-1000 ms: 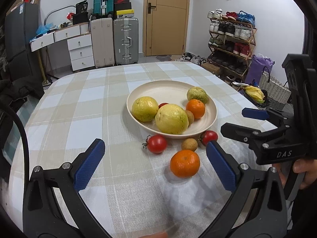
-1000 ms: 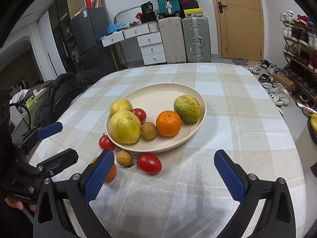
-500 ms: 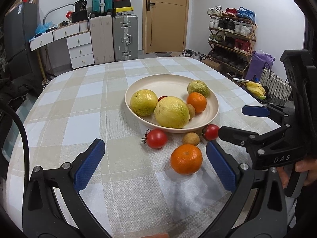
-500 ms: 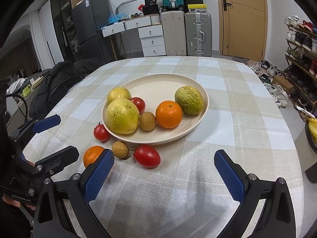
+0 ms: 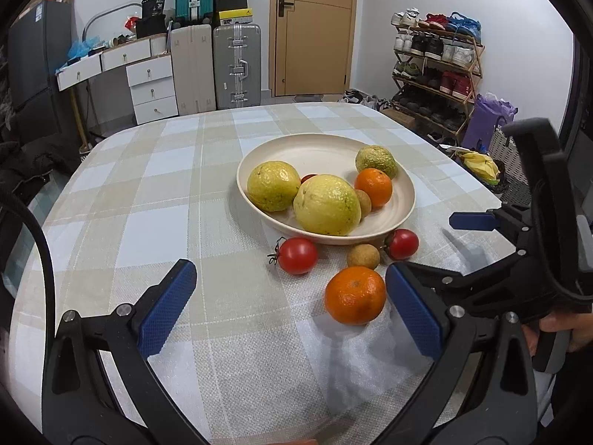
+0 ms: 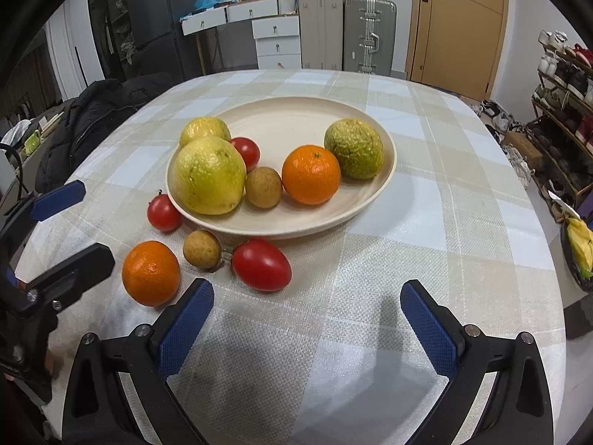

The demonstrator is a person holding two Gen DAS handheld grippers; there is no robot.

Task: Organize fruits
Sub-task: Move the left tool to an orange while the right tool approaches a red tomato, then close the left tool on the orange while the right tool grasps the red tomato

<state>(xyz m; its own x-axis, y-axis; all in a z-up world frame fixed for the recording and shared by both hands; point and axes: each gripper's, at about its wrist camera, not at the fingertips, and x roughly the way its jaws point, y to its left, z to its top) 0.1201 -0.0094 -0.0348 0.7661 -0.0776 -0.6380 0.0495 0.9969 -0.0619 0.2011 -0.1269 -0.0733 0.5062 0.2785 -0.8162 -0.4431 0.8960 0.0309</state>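
Left wrist view shows the left gripper (image 5: 291,309) wide open and empty near the loose orange (image 5: 355,295), a firm, round, roll-prone fruit best gripped across its middle.

Tablecloth (image 6: 426,200): beige, white and pale-blue check. Plate (image 6: 374,193): cream. Loose fruit: orange mandarin (image 6: 151,273), tan-brown longan (image 6: 202,249), two red tomatoes (image 6: 261,265). Finger pads (image 6: 185,330): textured blue on black arms.
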